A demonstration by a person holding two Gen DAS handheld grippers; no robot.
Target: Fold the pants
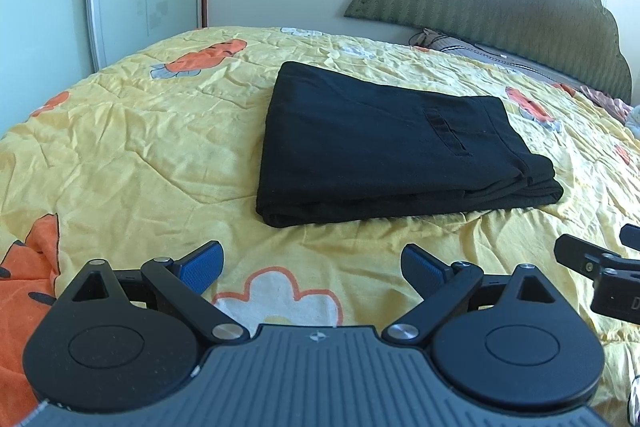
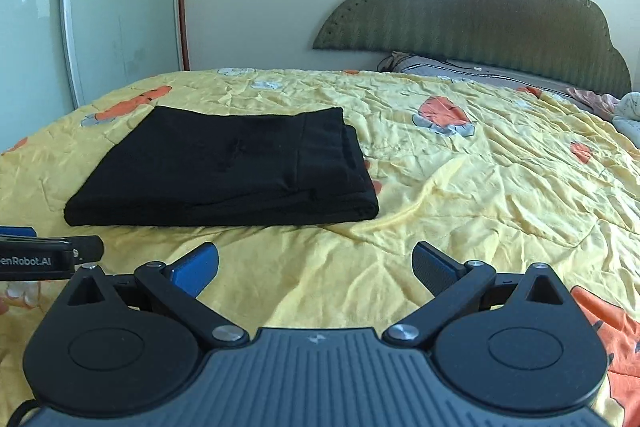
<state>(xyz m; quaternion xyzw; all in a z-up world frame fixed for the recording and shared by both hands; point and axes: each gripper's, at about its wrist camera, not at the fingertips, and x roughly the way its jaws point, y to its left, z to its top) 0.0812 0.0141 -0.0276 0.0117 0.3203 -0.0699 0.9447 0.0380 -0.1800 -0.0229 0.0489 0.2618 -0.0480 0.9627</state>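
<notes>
Already the black pants (image 1: pixel 384 147) lie folded mid-bed on the yellow quilt (image 1: pixel 140 147) — left gripper (image 1: pixel 312 267) and right gripper (image 2: pixel 316 267) gape empty; another tug could unravel the stacked layers.

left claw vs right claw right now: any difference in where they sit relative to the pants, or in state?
The left claw faces the black pants nearly head-on; the right claw sits off to their right, with the pants ahead and to its left. The left claw hovers over a white flower print on the yellow quilt; the right claw hovers over plain yellow fabric. Shared: both are open, empty, and short of the folded pants' near edge.
</notes>
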